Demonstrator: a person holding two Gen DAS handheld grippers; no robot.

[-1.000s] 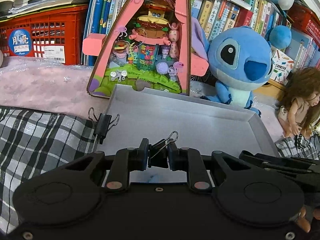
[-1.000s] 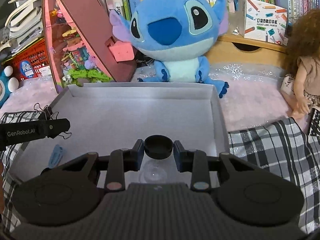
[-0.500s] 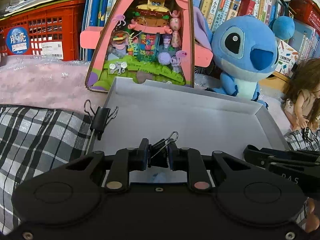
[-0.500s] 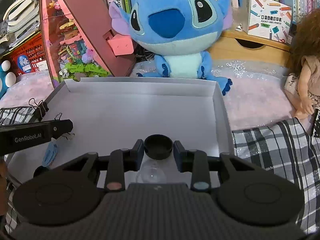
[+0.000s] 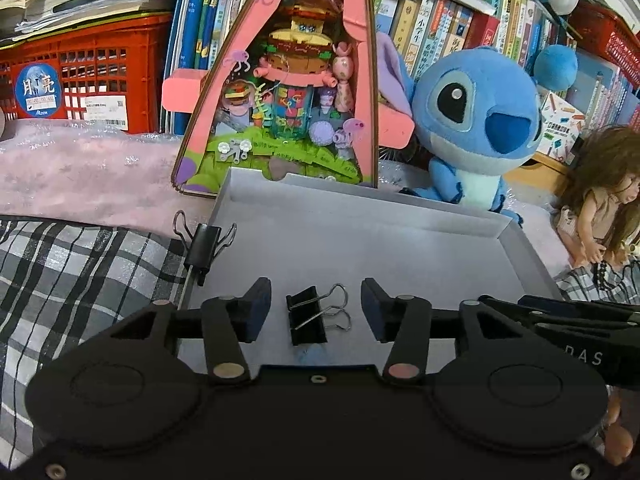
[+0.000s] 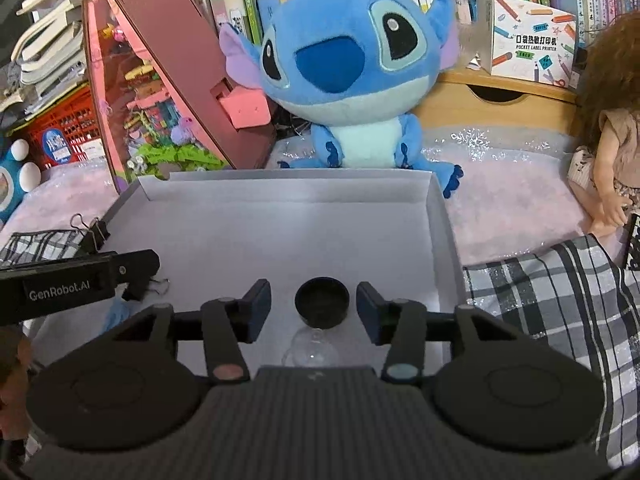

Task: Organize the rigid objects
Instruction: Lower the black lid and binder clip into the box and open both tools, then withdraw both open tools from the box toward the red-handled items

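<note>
left wrist view: left gripper (image 5: pixel 316 311) jaws opening, no longer clamped on the black binder clip (image 5: pixel 306 315), now lying free between the pads on the grey tray (image 5: pixel 400 240) floor. right wrist view: right gripper (image 6: pixel 313 307) jaws opening likewise, released from the small hourglass (image 6: pixel 321 312), standing untouched between them in the tray.
</note>
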